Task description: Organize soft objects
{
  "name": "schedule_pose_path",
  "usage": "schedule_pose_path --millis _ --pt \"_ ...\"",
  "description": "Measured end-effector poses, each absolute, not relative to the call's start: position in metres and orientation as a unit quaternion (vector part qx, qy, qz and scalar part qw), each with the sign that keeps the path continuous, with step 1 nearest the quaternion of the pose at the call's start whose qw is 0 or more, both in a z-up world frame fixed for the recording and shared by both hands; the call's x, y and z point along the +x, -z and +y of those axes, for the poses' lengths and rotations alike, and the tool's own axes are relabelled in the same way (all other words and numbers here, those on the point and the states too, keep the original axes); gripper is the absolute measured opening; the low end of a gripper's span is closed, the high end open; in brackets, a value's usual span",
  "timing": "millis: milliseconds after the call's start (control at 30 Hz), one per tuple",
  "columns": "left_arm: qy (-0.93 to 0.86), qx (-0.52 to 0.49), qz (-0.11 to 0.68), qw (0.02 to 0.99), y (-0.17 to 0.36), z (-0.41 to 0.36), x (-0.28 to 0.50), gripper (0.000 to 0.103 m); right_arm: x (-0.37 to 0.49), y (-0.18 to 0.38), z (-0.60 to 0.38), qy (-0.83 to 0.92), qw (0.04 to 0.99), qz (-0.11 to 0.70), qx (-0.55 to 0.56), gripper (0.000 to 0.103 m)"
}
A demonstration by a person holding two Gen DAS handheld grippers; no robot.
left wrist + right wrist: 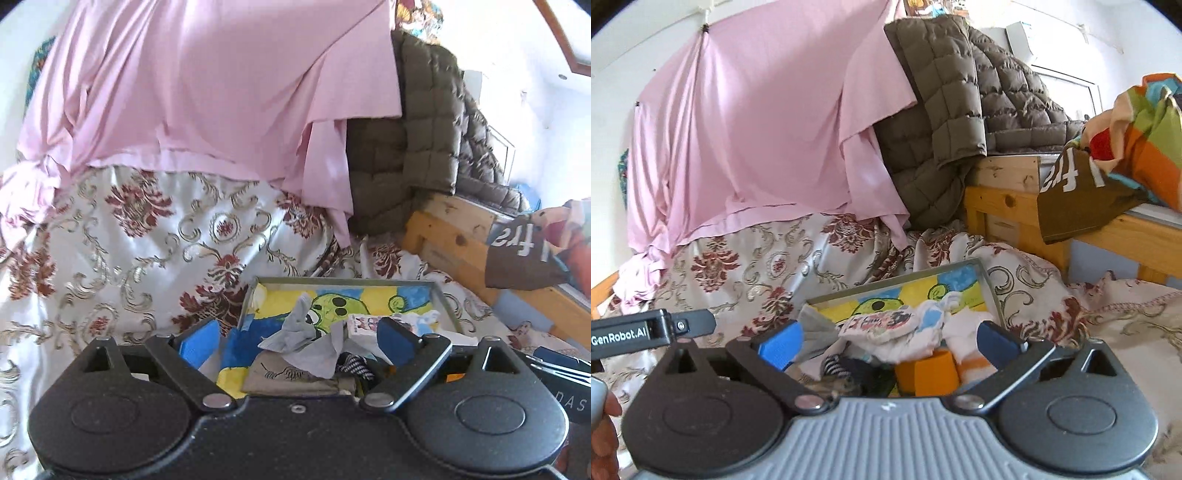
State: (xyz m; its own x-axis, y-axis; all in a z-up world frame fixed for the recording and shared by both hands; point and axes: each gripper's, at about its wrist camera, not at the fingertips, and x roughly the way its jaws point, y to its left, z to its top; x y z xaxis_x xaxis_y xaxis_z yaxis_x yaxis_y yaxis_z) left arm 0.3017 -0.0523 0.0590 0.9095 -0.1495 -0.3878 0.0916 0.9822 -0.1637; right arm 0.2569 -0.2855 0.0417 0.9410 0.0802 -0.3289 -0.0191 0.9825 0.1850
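A metal tray (pixel 441 299) with a painted green-and-yellow cartoon base lies on the patterned bedspread (pixel 122 236). Small soft items lie in it: a grey sock (pixel 299 332), a white printed cloth (pixel 882 325), a striped sock (pixel 834 365), an orange piece (pixel 929 371). My left gripper (pixel 297 338) is open, its blue fingers astride the grey sock. My right gripper (pixel 890 341) is open over the tray (pixel 991 291), fingers either side of the white cloth. Neither holds anything.
A pink sheet (pixel 207 88) hangs behind the bed. An olive quilted jacket (pixel 953 103) drapes over a wooden frame (pixel 1008 206). A brown lettered garment (pixel 1082 195) and colourful cloth (pixel 1145 144) hang at the right. The left gripper's body (pixel 646 328) shows at the left.
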Motion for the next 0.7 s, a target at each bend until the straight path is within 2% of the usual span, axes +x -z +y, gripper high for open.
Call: schedule_pose_path --millis 233,700 --pt "0.047 -0.072 0.186 0.979 -0.068 -0.044 0.238 0.101 0.198 -0.042 -0.284 -0.024 0.982 0.168 0.086 0.103" --pt "0.026 -0.065 0.198 0.978 -0.044 -0.031 0.138 0.102 0.104 -0.028 -0.274 -0.031 0.981 0.179 0.071 0.103"
